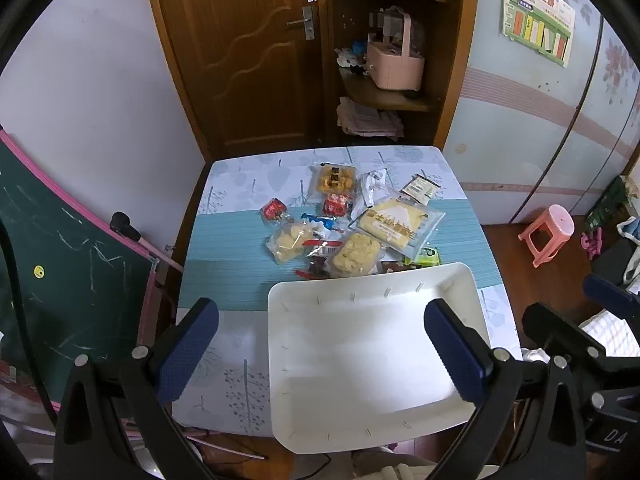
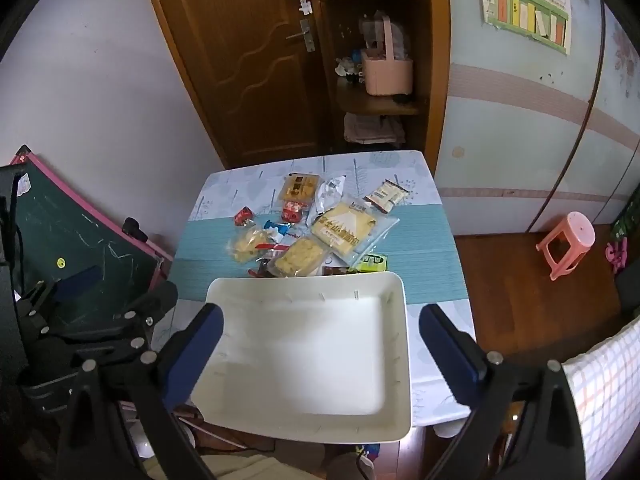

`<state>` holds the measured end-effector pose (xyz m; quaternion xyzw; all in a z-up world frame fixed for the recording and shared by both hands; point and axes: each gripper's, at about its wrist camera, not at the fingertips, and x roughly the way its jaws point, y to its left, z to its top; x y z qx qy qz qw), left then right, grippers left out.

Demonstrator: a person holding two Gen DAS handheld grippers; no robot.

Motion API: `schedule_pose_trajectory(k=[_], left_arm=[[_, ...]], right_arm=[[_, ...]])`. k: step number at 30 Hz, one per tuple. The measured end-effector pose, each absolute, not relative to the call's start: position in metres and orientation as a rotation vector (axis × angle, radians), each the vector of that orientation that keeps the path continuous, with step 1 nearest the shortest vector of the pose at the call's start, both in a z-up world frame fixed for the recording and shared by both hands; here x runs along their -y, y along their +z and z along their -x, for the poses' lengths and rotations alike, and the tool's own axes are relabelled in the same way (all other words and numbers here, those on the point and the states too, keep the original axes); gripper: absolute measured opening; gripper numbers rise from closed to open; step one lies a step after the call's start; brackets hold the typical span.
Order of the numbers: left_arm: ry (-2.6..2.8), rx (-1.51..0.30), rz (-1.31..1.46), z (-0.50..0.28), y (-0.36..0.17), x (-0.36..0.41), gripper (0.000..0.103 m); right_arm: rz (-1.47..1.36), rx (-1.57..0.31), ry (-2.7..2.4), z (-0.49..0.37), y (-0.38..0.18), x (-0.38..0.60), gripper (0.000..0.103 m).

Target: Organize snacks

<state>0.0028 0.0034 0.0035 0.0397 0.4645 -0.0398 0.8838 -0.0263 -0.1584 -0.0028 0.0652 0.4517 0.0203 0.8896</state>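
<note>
Snacks [image 1: 352,224], approx. dozen mixed pkts heaped behind white tray [image 1: 460,276]

Left gripper [image 1: 320,344]: I hold its fingers spread wide, nothing between them. Right gripper [image 2: 320,344]: likewise spread, gripping nothing, level alongside.

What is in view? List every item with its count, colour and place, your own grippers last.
white bin: one, nothing inside, near table edge.
snack packets: about a dozen, yellow, red, white, green, piled mid-table beyond the bin.
table: one, pale leaf-print cloth with a teal band.
door: one, brown wood, behind table.
pink basket: one, on corner shelf.
pink stool: one, on floor at right.
chalkboard: one, green, pink-framed, left.
left gripper: open, empty, above the bin.
right gripper: open, empty, above the bin.
</note>
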Motion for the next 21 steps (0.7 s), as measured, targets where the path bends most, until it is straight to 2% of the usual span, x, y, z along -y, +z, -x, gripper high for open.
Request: schedule_pose_trajectory(k=[21], left_arm=[[-0.086,-0.984,-0.088,0.0029,-0.0024,-0.0065,0.102]], right_arm=[[-0.152,-0.951,0.047,0.0297,-0.0054,0.1527,0.099]])
